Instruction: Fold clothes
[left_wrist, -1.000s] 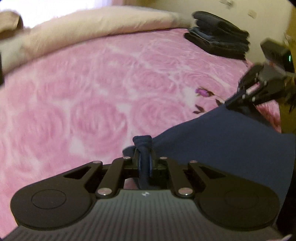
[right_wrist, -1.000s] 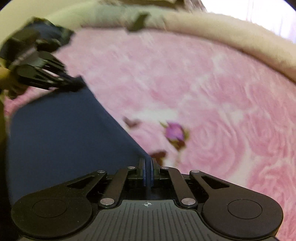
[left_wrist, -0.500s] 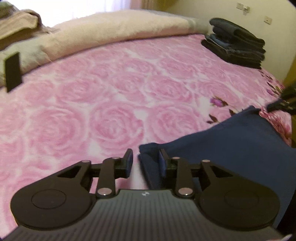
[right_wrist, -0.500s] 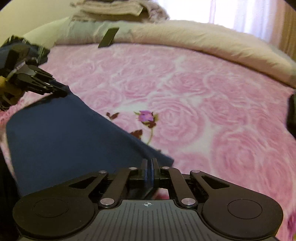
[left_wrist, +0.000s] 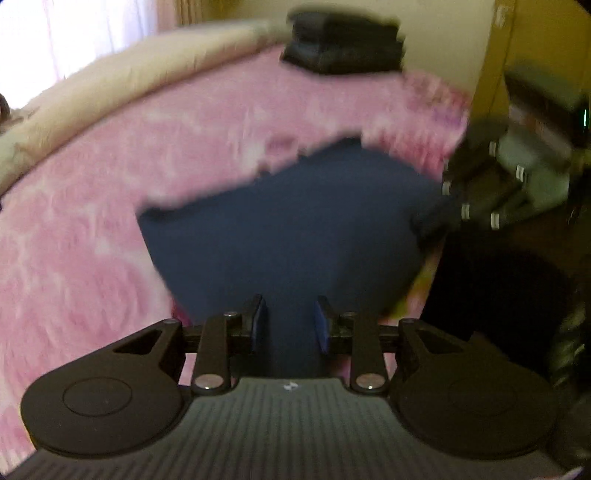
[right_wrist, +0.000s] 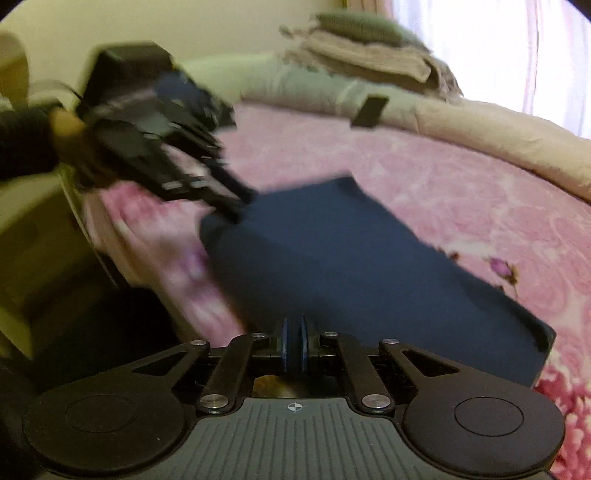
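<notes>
A navy garment (left_wrist: 288, 229) lies folded flat on the pink rose blanket (left_wrist: 92, 240) near the bed's edge. My left gripper (left_wrist: 290, 321) hovers over its near side with a clear gap between the pads; the cloth shows through the gap, and neither pad presses on it. In the right wrist view, the left gripper (right_wrist: 240, 206) sits at the garment's (right_wrist: 351, 266) far left corner, held by a person's hand (right_wrist: 66, 136). My right gripper (right_wrist: 293, 345) is shut, with the garment's near edge pinched between its blue pads. The left wrist view shows the right gripper (left_wrist: 439, 218) at the cloth's right corner.
A stack of dark folded clothes (left_wrist: 343, 48) sits at the far end of the bed. A beige duvet (right_wrist: 498, 136) runs along the back, with folded beige blankets (right_wrist: 369, 59) and a small black object (right_wrist: 369, 110) on it. The bed's edge and dark floor (right_wrist: 110, 325) lie close by.
The left gripper let go of the bunched navy corner, opened, and swung over the garment's near side. The right gripper carried its corner toward the bed's edge. Both views are blurred by motion.
</notes>
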